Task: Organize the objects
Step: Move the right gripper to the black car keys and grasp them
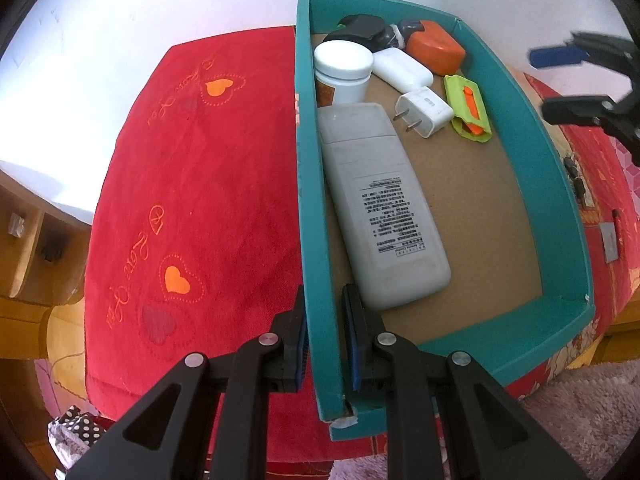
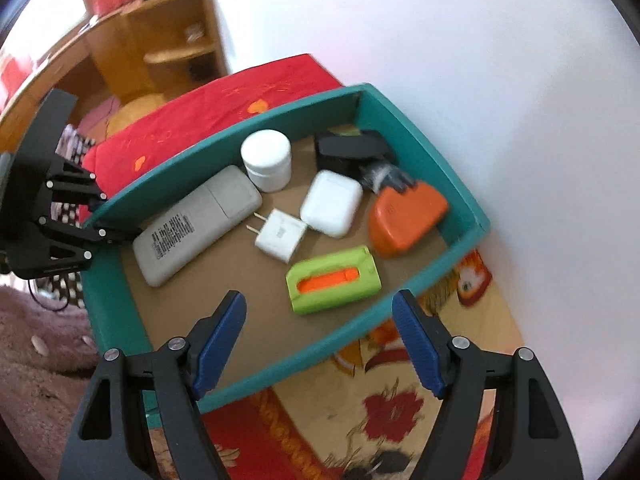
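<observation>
A teal cardboard box (image 1: 308,200) (image 2: 440,160) lies on the bed. It holds a grey remote (image 1: 380,208) (image 2: 196,224), a white jar (image 1: 344,68) (image 2: 267,160), a white earbud case (image 1: 402,69) (image 2: 331,203), a white plug charger (image 1: 424,111) (image 2: 280,236), a green and orange cutter (image 1: 468,108) (image 2: 334,280), an orange case (image 1: 436,46) (image 2: 404,216) and a black item (image 1: 360,30) (image 2: 352,148). My left gripper (image 1: 324,308) (image 2: 108,216) is shut on the box's left wall. My right gripper (image 2: 320,298) (image 1: 542,84) hangs open and empty above the box's opposite wall.
A red towel with orange hearts (image 1: 192,200) lies left of the box. A floral bedspread (image 2: 400,400) lies under the box. Behind it is a white wall, and beside the bed a wooden shelf unit (image 2: 160,40) and a pink rug (image 1: 580,408).
</observation>
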`<state>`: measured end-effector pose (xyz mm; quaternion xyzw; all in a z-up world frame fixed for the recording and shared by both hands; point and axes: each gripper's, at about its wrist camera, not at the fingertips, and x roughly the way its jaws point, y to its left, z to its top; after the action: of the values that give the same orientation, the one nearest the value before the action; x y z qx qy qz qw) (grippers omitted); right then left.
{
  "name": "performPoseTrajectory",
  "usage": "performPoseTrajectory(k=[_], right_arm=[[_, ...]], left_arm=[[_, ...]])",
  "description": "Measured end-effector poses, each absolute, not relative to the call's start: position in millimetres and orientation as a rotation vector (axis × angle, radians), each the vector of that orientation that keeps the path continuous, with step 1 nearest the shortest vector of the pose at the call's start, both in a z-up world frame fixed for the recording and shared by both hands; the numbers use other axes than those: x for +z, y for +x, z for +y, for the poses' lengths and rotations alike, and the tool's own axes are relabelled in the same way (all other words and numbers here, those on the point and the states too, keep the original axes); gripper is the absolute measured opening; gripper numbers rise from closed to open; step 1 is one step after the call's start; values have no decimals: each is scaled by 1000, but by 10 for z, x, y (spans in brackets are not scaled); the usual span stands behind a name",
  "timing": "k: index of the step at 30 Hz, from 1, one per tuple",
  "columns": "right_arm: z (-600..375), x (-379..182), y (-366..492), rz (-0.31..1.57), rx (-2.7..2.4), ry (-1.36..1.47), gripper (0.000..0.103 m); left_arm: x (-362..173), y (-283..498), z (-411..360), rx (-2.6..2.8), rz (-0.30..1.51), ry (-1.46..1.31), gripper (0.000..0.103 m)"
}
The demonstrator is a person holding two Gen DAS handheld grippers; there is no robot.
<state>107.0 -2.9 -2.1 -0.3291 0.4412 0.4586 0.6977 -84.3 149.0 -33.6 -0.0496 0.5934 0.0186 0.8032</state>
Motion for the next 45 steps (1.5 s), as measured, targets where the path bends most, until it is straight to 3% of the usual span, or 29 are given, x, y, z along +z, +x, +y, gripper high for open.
performPoseTrajectory(k=[29,31,40,45], right_arm=[[-1678,-587,1051,1269,420,-172,77],[-1677,-628,1092,1275,395,-147,72],[-1582,-720,1173,1253,350,-158,27],[-1573,-696,1157,1245,356,-164,24]], left_arm=[[-336,-816,1491,30,1275,-97,14],[-336,-817,1492,30,1275,-98,14],[-336,-817,1491,30,1275,-98,14],[-337,-817,1491,31,1275,-98,14]])
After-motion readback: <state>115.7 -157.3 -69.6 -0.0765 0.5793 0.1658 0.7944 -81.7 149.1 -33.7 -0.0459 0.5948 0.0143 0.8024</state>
